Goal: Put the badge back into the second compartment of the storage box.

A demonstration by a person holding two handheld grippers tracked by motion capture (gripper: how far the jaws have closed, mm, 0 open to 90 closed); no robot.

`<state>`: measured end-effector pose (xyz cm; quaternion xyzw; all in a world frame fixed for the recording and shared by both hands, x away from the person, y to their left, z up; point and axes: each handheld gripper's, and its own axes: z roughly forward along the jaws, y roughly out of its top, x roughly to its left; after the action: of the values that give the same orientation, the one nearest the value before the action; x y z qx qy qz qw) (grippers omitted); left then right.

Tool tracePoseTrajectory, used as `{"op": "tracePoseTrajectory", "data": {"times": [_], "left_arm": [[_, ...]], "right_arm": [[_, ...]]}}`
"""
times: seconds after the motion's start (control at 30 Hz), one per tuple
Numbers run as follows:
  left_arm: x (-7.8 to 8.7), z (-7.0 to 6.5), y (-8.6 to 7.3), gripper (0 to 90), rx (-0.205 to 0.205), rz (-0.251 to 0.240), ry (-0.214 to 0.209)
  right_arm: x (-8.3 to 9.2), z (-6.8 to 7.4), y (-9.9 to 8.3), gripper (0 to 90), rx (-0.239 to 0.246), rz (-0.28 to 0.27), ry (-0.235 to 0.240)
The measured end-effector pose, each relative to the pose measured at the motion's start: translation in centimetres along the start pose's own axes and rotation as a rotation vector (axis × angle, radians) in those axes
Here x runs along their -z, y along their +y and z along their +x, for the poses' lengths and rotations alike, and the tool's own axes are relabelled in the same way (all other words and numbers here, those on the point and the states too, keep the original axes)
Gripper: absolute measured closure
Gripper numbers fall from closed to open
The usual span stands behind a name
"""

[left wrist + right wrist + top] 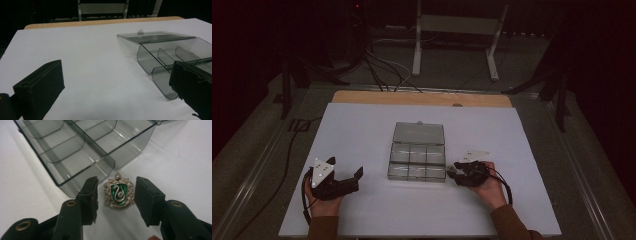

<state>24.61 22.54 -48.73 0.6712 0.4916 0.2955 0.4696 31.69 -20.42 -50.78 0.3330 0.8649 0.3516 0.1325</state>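
You saw a dim high view: the room behind sat nearly black, and the white table top (362,150) was the one lit area, grainy and soft. In the right gripper view, light from above glared off the clear box (82,150) walls, and the badge (118,193) was sharp while near jaws blurred.
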Motion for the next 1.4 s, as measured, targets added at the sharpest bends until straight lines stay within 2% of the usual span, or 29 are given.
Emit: {"op": "tracePoseTrajectory", "data": {"times": [0.17,0.27,0.43,0.6,0.67,0.9,1.1,1.23,1.4], "left_arm": [[0.0,-0.1,0.0,1.4,0.001,0.000,-0.001],[-0.1,-0.1,0.0,1.4,-0.001,0.000,-0.003],[-0.1,-0.2,0.0,1.4,-0.003,0.003,-0.003],[-0.1,-0.2,0.0,1.4,-0.006,0.005,-0.003],[-0.2,-0.3,0.0,1.4,-0.006,0.005,-0.005],[-0.2,-0.1,0.0,1.4,-0.002,0.006,0.002],[-0.2,-0.1,0.0,1.5,-0.002,0.007,0.003],[-0.2,-0.1,0.0,1.4,-0.002,0.007,0.003],[-0.3,-0.2,0.0,1.4,-0.001,0.008,0.002]], "right_arm": [[-0.8,0.1,0.0,52.9,0.007,0.025,0.007],[-1.0,-0.1,0.0,54.9,0.003,0.021,0.010],[-1.1,0.1,-0.1,55.3,0.020,0.023,-0.002],[-1.1,0.1,-0.1,60.4,0.029,0.022,-0.023],[-1.0,-0.1,-0.2,65.5,0.001,0.011,-0.026],[-0.9,-0.4,-0.2,66.1,-0.042,0.004,-0.010],[-0.1,-1.1,-0.1,73.9,-0.081,-0.026,-0.009],[0.2,-1.4,-0.1,78.7,-0.096,-0.037,-0.014],[0.5,-1.6,-0.2,83.0,-0.090,-0.035,-0.031]]}}
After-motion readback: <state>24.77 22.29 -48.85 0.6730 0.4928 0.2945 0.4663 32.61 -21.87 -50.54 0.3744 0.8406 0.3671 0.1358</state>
